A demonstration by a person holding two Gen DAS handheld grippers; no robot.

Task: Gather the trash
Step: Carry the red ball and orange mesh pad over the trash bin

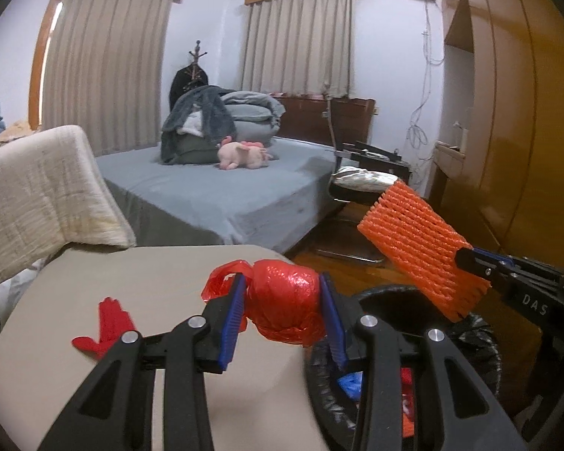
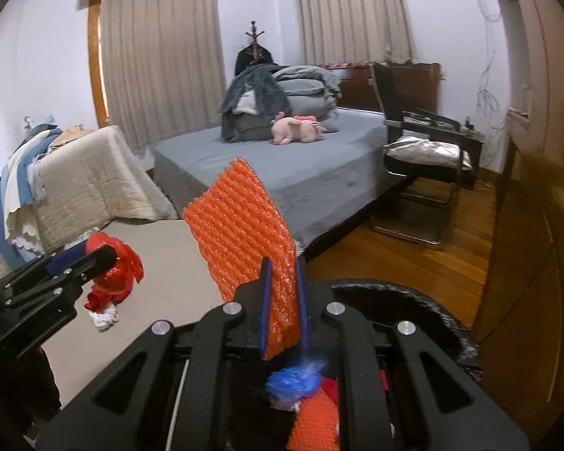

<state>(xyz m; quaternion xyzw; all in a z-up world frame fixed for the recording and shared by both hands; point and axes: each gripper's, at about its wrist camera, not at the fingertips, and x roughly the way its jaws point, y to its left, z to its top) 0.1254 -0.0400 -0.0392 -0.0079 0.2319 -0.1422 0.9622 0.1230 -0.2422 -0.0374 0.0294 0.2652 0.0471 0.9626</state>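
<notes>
A: What do the two grippers hold?
B: The left gripper fingers clench a red bag ball over the worktop edge. The right gripper fingers pinch an orange foam net above the black bin.

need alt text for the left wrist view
The left gripper clamps a crumpled red plastic bag at a beige table's edge, beside a black-lined trash bin. To the right, the right gripper holds orange foam netting.

I'm in a home bedroom: a grey-sheeted bed with a pink plush toy, curtained windows, a wooden wardrobe
</notes>
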